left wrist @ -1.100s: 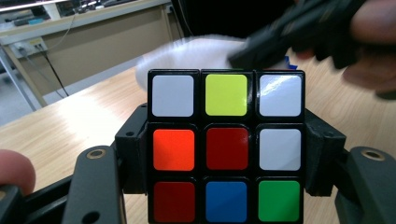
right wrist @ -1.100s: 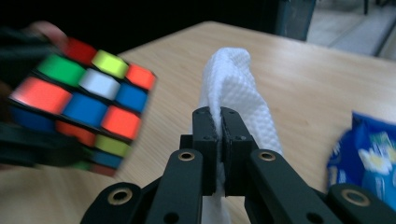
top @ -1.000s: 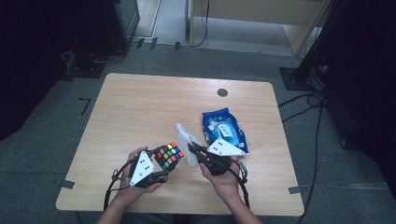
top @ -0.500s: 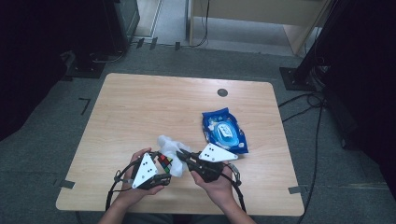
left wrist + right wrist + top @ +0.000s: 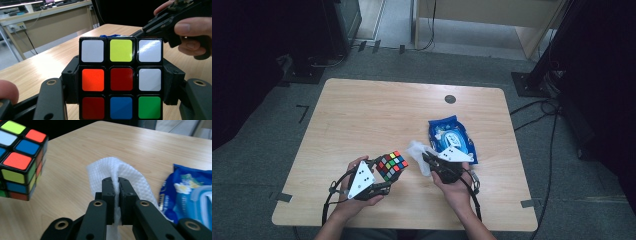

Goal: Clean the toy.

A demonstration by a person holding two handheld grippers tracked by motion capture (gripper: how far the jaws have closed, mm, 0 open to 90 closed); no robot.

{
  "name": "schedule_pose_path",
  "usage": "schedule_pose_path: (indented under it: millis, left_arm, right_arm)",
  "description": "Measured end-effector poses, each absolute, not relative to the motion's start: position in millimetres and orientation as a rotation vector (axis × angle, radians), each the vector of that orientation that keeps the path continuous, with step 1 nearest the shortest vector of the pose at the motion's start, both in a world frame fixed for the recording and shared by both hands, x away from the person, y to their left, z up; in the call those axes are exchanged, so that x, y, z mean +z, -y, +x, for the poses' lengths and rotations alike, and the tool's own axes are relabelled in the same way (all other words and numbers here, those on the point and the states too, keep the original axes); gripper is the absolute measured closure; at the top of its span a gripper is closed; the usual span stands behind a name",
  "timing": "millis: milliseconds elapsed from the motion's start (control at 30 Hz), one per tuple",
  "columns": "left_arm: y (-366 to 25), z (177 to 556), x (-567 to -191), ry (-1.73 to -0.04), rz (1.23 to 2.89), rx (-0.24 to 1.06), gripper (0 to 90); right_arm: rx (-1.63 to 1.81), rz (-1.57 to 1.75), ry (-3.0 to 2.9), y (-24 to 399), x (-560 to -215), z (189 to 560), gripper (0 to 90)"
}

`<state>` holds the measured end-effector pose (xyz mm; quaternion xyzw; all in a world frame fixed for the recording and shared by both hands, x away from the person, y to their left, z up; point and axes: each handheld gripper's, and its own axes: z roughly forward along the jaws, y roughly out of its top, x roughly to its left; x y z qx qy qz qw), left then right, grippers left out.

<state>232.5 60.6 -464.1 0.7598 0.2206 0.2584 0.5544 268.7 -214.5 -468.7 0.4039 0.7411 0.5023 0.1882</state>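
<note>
No writing can be read anywhere. The blue wipes pack (image 5: 451,139) on the worktop (image 5: 362,115), just right of the cube (image 5: 391,165), carries printing, but it is too small and blurred to make out.

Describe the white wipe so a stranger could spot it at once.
On the wooden table, look near the front edge, just left of the blue wipes pack. The white wipe hangs pinched in the right gripper. It is the one soft, crumpled white thing beside the colourful cube.
</note>
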Motion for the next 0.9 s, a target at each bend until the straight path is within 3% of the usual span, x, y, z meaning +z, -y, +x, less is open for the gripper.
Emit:
schedule_pose_path:
  millis: [133,167,333,367,400,433,533,700,800,900]
  left_arm:
    - [-60,233,-465,-0.536,1.796,0.624,34.1]
    - [-60,233,-465,-0.536,1.796,0.624,34.1]
    - [-57,233,-467,-0.550,1.802,0.638,34.2]
    - [-57,233,-467,-0.550,1.802,0.638,34.1]
    - [-54,233,-467,-0.545,1.805,0.649,34.1]
    - [-54,233,-467,-0.545,1.805,0.649,34.1]
    - [-49,229,-467,-0.530,1.812,0.662,34.1]
    - [-42,225,-468,-0.501,1.816,0.686,34.1]
    - [-38,223,-469,-0.482,1.828,0.696,34.1]
    - [-37,223,-469,-0.478,1.829,0.692,34.1]
  right_arm:
    - [1.477,1.185,-2.025,219,-463,267,69.8]
    - [1.477,1.185,-2.025,219,-463,267,69.8]
    - [1.741,1.192,-2.034,202,-442,254,44.0]
    - [1.741,1.192,-2.034,202,-442,254,44.0]
    - [1.814,1.203,-2.058,193,-437,250,36.4]
    - [1.814,1.203,-2.058,193,-437,250,36.4]
    - [1.843,1.239,-2.121,176,-438,245,25.5]
    - [1.851,1.323,-2.150,169,-446,247,24.7]
    - [1.837,1.376,-2.165,166,-450,248,33.4]
    - [1.852,1.409,-2.171,168,-452,248,34.0]
